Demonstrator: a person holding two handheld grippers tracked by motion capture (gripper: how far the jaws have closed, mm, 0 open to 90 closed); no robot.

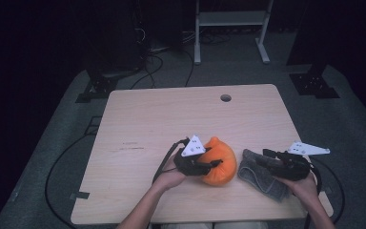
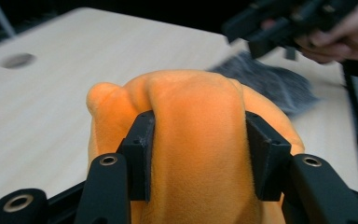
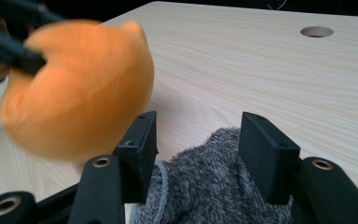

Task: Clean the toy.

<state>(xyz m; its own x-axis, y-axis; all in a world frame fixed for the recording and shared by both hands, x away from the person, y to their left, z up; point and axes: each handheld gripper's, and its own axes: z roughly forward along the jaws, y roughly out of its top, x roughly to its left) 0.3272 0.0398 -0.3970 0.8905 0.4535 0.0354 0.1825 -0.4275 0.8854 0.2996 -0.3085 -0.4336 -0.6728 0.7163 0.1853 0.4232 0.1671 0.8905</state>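
Note:
An orange plush ball (image 1: 224,167) sits near the front middle of the wooden table (image 1: 171,114). My left gripper (image 1: 215,164) comes at it from the left and is shut on it. In the left gripper view both pads dent the orange plush (image 2: 196,93) on either side. A grey fuzzy cloth (image 1: 259,179) lies crumpled to the right of the ball. My right gripper (image 1: 267,155) hovers low over the cloth's far end. In the right gripper view the grey cloth (image 3: 214,186) lies between the spread jaws, which are open and not pressing it; the orange plush (image 3: 79,84) is blurred at upper left.
A round cable hole (image 1: 226,98) marks the table's far edge. The table's front edge lies just below both hands. Cables trail from both grippers across the table and onto the grey floor. A white metal frame (image 1: 231,19) stands beyond the table.

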